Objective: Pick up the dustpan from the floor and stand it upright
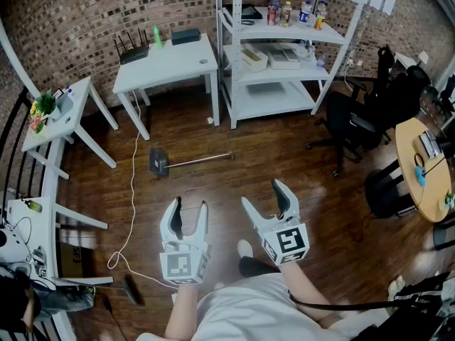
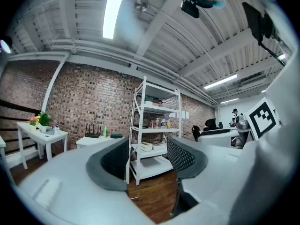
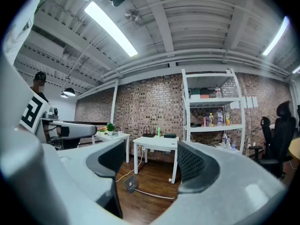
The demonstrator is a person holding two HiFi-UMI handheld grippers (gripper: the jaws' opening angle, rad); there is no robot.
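The dustpan (image 1: 158, 162) lies flat on the wooden floor, its dark pan to the left and its long thin handle (image 1: 206, 158) running right. Both grippers hover level well short of it, nearer to me. My left gripper (image 1: 190, 206) has its jaws narrowly apart with nothing between them. My right gripper (image 1: 261, 194) stands wider open and is also empty. In the right gripper view the dustpan (image 3: 131, 184) shows between the jaws of the right gripper (image 3: 152, 165), far off on the floor. The left gripper (image 2: 147, 161) frames the shelf unit and only a tip of the handle (image 2: 135, 198).
A white table (image 1: 167, 66) and a white shelf unit (image 1: 284, 55) stand against the brick wall behind the dustpan. A white cable (image 1: 131, 190) trails over the floor at the left. Small white tables (image 1: 67, 116) line the left side. Black office chairs (image 1: 355, 126) and a round wooden table (image 1: 419, 169) stand at the right.
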